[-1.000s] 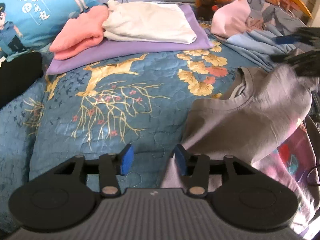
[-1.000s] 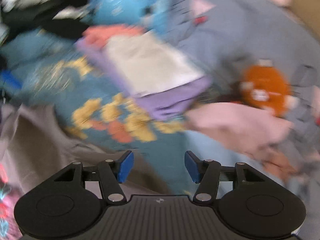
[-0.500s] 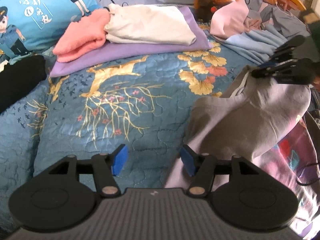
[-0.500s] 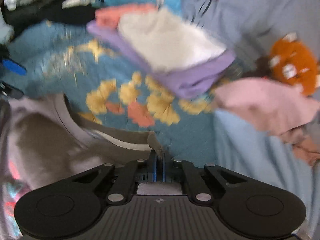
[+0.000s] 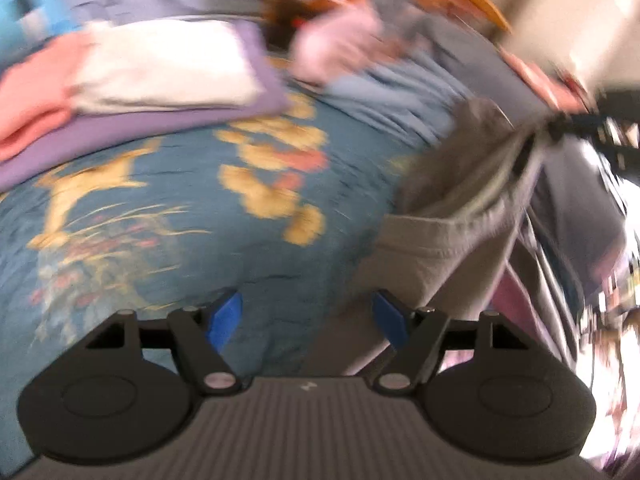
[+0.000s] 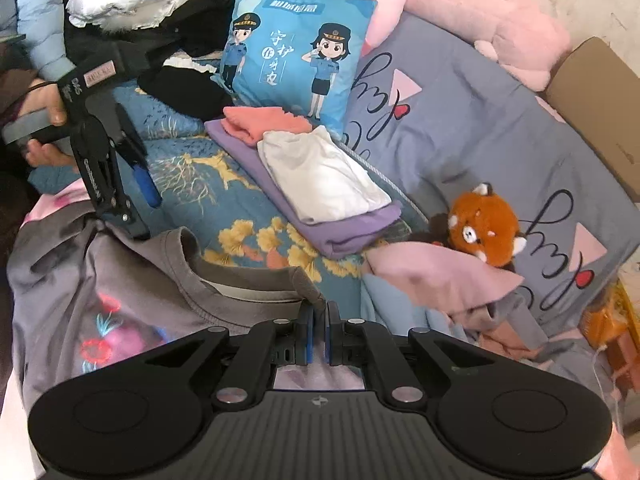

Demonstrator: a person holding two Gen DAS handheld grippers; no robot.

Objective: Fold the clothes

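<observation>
A: Right claw [image 6: 318,330] now pinching the grey t-shirt [image 6: 100,280] at the shoulder by the collar, lifted off the bed [image 6: 248,208]. Spread wide a second ago.

B: Left claw [image 5: 306,318] spread, nothing held, now swinging right toward the shirt. Looks like spreading out for folding.

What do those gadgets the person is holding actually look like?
Each gripper is matte black plastic: a ribbed base with a small logo, two round discs at the sides, silver rivets, and jointed fingers tipped with blue pads. The left gripper has a grey handle and a small pink label. The hand holding it wears a light blue puffy sleeve.
</observation>
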